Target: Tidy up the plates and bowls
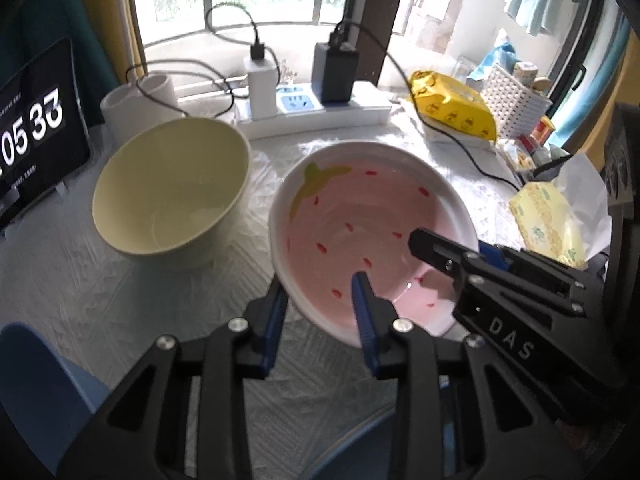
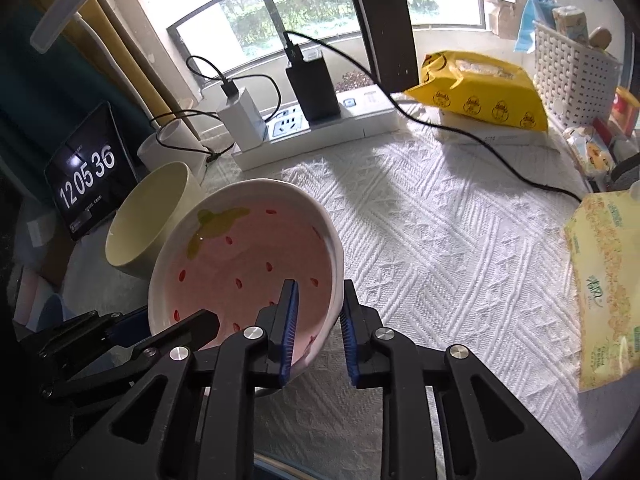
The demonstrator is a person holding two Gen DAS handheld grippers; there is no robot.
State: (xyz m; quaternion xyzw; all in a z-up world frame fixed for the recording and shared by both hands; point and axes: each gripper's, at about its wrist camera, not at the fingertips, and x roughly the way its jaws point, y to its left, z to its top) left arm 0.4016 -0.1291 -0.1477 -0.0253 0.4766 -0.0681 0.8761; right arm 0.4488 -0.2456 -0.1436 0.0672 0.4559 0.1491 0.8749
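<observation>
Both tongs, left (image 1: pixel 320 292) and right (image 2: pixel 318 300), seemingly pinch the strawberry bowl's (image 1: pixel 344 216) rim; open cloth (image 2: pixel 440 240) rightward.

Table had a white textured cloth (image 2: pixel 440 240) on it, with a cream bowl (image 1: pixel 172 188) upper left and power strip (image 2: pixel 320 128) at top.

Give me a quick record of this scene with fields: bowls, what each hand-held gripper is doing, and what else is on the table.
held bowl: pink strawberry bowl, tilted, rim pinched from two sides
left hand-held gripper: shut on the bowl's near rim
right hand-held gripper: shut on the bowl's right rim
other bowl: cream bowl, upright on the white cloth, left of the pink one
behind: power strip, clock display
right side: yellow pack, tissue pack
</observation>
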